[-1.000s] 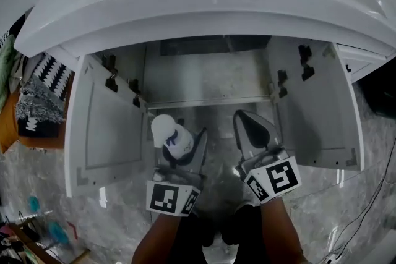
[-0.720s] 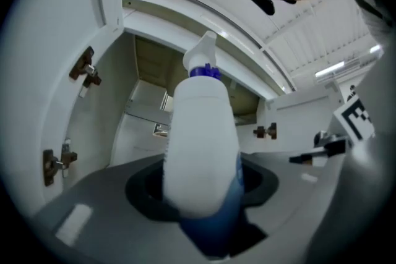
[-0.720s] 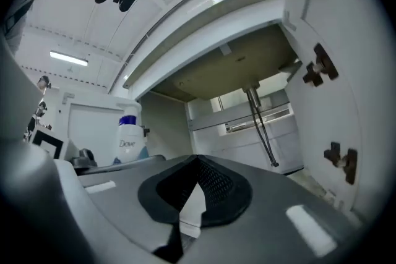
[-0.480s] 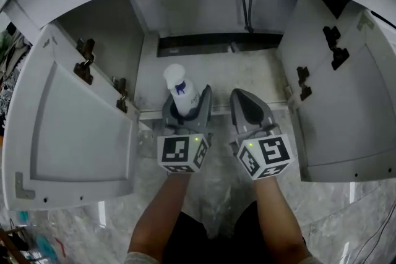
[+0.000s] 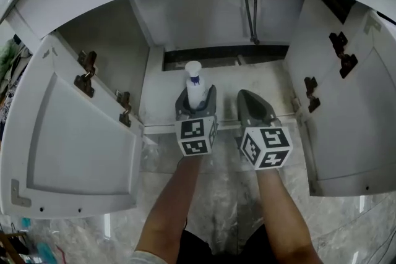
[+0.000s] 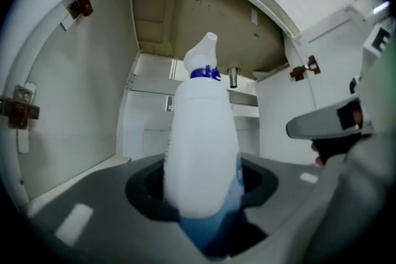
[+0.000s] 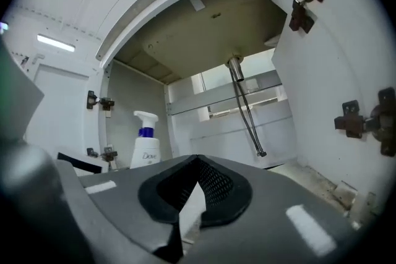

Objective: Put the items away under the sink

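Head view: my L claw (image 5: 197, 93) clamped on white pump bottle (image 5: 193, 78), upright, over cabinet floor (image 5: 272, 85) near its front edge. R claw (image 5: 250, 96) pinched closed, empty, just beside it.

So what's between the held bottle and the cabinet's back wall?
Nothing stands behind the bottle: only bare cabinet floor and a dark slot below the back wall, shown in the head view.
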Demonstrator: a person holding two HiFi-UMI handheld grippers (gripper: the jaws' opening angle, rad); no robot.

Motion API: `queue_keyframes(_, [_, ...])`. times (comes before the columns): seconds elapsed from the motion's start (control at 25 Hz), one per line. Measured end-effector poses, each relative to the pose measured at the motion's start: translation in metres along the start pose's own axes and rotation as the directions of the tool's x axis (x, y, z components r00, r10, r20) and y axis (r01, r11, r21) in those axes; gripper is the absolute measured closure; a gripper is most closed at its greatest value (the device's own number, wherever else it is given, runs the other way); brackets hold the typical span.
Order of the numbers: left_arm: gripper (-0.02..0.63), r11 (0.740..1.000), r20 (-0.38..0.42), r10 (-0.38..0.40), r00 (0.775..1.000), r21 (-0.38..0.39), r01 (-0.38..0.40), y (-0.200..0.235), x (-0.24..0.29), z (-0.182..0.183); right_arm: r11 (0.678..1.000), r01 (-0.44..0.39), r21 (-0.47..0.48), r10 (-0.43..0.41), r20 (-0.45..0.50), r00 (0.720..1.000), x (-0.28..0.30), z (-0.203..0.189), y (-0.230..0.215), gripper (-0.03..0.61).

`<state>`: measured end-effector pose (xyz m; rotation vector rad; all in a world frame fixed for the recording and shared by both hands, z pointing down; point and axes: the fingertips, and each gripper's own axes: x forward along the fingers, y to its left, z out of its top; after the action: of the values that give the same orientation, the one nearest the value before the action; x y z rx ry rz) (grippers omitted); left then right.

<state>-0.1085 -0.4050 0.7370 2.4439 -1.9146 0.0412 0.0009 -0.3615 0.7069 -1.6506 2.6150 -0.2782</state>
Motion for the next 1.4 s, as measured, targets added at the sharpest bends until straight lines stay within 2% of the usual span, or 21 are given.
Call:
queue_keyframes(0.24, [0.391,0.999,-0.058,0.034,0.998,-0.008,-0.035,0.012,0.009,-0.028,0.999,-0.022,-0.047,0.021,-0.018,1.0,-0.009,-0.008,0.002,0.581])
queue_keyframes(0.44, [0.391,0.994,-0.078,0.018,0.997,0.113,-0.009,0.001,0.009,-0.034,0.999,-0.023,-0.038,0.023,-0.001,1.0,-0.011,-0.003,0.0,0.581])
queue_keyframes(0.6, [0.385,0.973,-0.15,-0.009,0.989,0.228,0.044,-0.012,0.009,-0.045,0.997,-0.036,-0.072,0.036,0.002,0.999,-0.014,-0.001,0.005,0.581])
queue_keyframes(0.68, [0.385,0.968,-0.186,-0.015,0.982,0.245,0.061,-0.014,0.011,-0.05,0.996,-0.04,-0.08,0.04,-0.001,0.999,-0.014,-0.001,0.006,0.581])
queue_keyframes(0.92, [0.38,0.984,-0.238,-0.036,0.971,0.163,0.077,-0.011,0.014,-0.051,0.997,-0.039,-0.065,0.04,0.011,0.999,-0.017,0.004,0.006,0.581])
queue_keyframes(1.04, [0.364,0.989,-0.238,-0.048,0.97,0.121,0.079,-0.009,0.012,-0.049,0.997,-0.04,-0.06,0.041,0.015,0.999,-0.018,0.005,0.008,0.581])
queue_keyframes(1.4, [0.379,0.993,-0.229,-0.065,0.971,0.078,0.085,-0.006,0.008,-0.048,0.995,-0.061,-0.084,0.062,0.015,0.998,-0.017,0.006,0.017,0.581])
